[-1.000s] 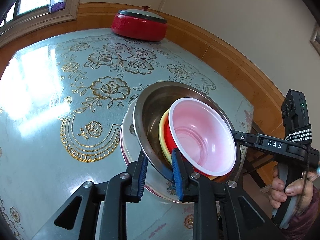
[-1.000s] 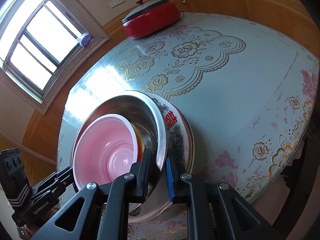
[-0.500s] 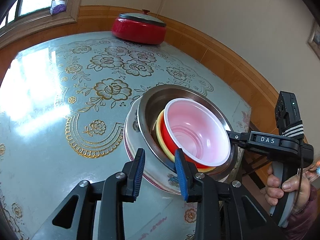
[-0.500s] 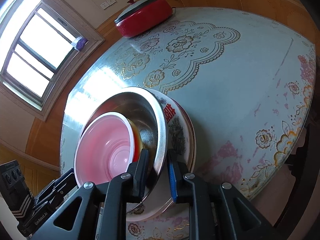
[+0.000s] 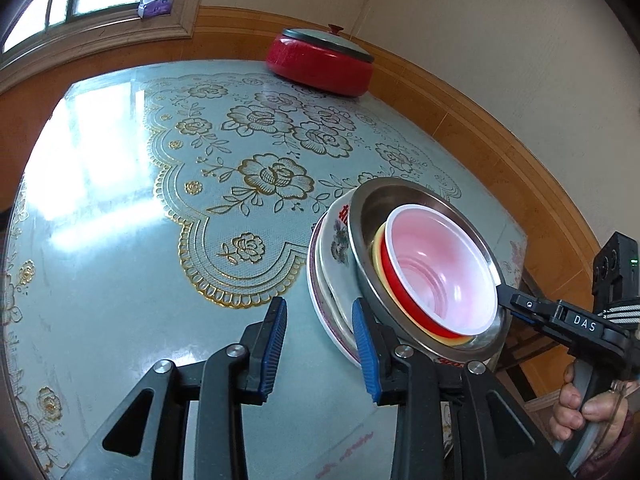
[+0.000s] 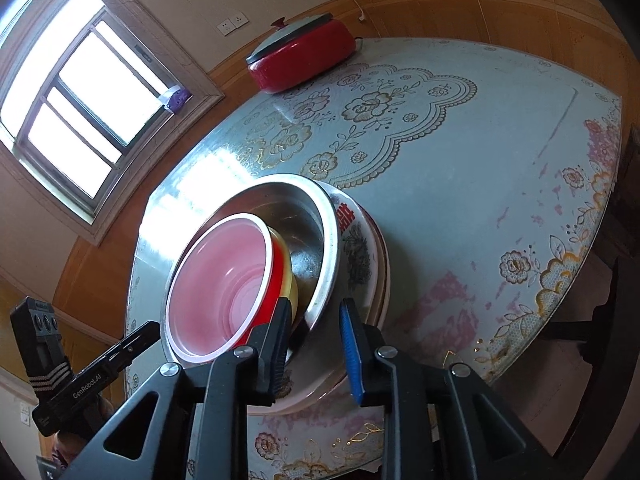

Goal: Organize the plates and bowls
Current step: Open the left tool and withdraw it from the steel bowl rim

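A stack of dishes stands on the table: white patterned plates (image 5: 334, 264) (image 6: 362, 256) at the bottom, a steel bowl (image 5: 404, 200) (image 6: 308, 208) on them, then a yellow bowl (image 5: 378, 256) and a red bowl with a pink inside (image 5: 436, 268) (image 6: 224, 280). My left gripper (image 5: 318, 334) is open and empty, just left of the stack, apart from it. My right gripper (image 6: 314, 338) is open with its jaws on either side of the steel bowl's near rim. The right gripper also shows in the left wrist view (image 5: 520, 306).
A red lidded pot (image 5: 322, 60) (image 6: 300, 62) stands at the table's far edge by the wall. The round table (image 5: 120, 260) (image 6: 500, 160) has a glossy floral cover. A window is at the far left.
My left gripper has opened, let go of the steel bowl's rim and drawn back to the left. My right gripper has opened a little around the rim. The stack now rests on the table.
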